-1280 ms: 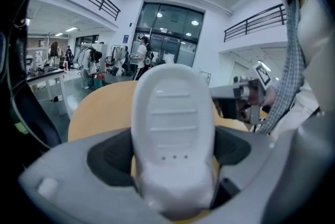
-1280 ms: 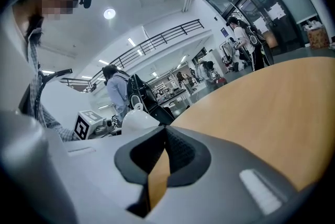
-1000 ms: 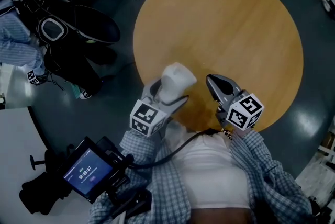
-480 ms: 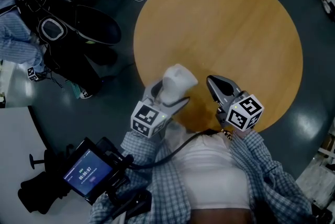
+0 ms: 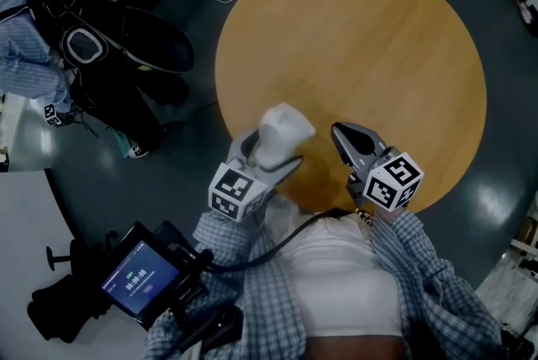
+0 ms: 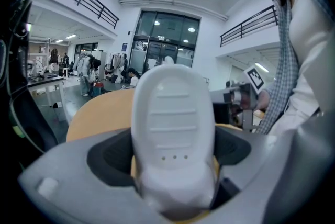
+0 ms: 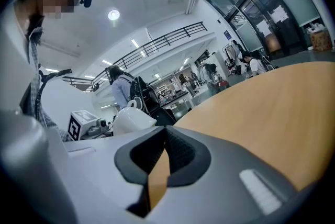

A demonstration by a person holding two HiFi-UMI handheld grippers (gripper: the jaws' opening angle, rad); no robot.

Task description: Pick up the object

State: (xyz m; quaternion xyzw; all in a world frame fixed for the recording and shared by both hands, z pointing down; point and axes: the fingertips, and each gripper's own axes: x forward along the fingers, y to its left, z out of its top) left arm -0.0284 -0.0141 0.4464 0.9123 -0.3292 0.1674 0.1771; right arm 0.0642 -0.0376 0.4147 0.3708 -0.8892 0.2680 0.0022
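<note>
1 white rounded plastic object (image 6: 172, 129), ribbed, clamped in left gripper (image 5: 267, 150) at near edge of round wood-grain table (image 5: 378, 39); right gripper (image 5: 343, 135) jaws pressed together, empty.

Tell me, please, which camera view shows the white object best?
The left gripper view: the white object fills the middle, between the jaws of the left hand-held gripper, with ridges and three small dots visible. The head view shows it small, from above. The right gripper view shows only a part, at the left.
</note>
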